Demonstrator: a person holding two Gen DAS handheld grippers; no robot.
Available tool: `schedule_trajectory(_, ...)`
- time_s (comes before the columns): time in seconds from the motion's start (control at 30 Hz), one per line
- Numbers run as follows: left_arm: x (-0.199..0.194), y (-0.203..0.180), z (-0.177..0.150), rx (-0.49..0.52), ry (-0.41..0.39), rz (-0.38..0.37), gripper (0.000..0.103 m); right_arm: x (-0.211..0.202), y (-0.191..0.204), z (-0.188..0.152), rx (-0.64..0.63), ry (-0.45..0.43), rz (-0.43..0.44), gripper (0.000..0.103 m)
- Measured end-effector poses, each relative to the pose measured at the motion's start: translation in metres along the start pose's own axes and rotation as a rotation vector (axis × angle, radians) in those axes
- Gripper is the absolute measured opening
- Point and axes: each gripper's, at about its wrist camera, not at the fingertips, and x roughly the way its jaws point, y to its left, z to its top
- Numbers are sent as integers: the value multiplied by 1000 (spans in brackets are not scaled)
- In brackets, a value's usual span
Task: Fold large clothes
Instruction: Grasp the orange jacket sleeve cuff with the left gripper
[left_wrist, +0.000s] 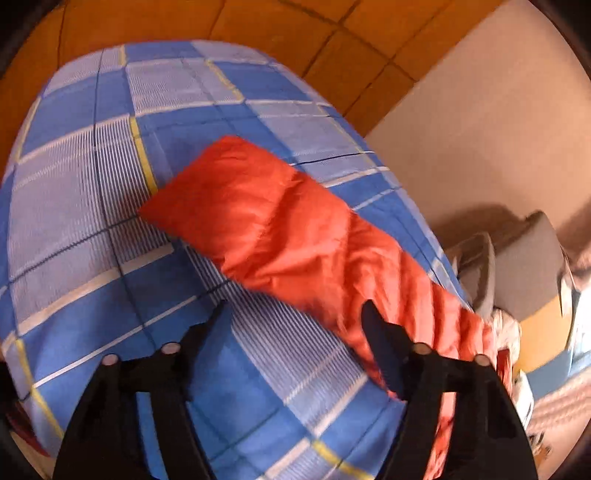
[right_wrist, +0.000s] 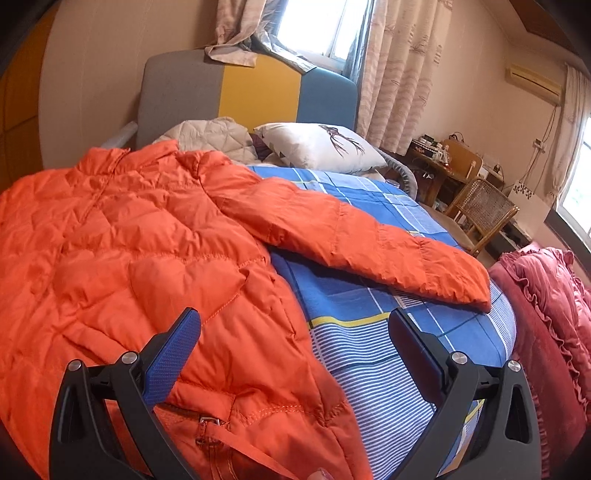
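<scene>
Hovering over the bed, my right gripper (right_wrist: 293, 325) has its 2 fingers spread wide with nothing between the pads; the blue-ribbed pad (right_wrist: 171, 358) hangs above the orange puffer jacket (right_wrist: 129, 251), the other finger above the blue plaid bedsheet (right_wrist: 369, 354). Just under that gripper lies the jacket's hem with its zipper pull (right_wrist: 207, 421). Beyond my right fingertips the jacket's body spreads flat toward the left, and its sleeve (right_wrist: 351, 240) stretches out to the right across the sheet. Farther off sit a white pillow (right_wrist: 321, 147), a padded headboard (right_wrist: 251, 92) and a curtained window (right_wrist: 314, 26).

My left gripper (left_wrist: 295, 317) also stands parted, gripping nothing. Its right-hand finger overlaps the other sleeve (left_wrist: 280, 229), which runs away from it over the sheet; whether it touches, I cannot tell.
</scene>
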Motion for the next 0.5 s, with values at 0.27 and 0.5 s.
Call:
schedule_trajectory(0.27, 32, 2, 10, -71, 46, 1, 10, 11, -4, -8, 25, 39, -17, 100)
schedule_trajectory(0.5, -6, -54, 0, 188, -150, 65, 3, 15, -4, -10, 40, 48, -23, 100)
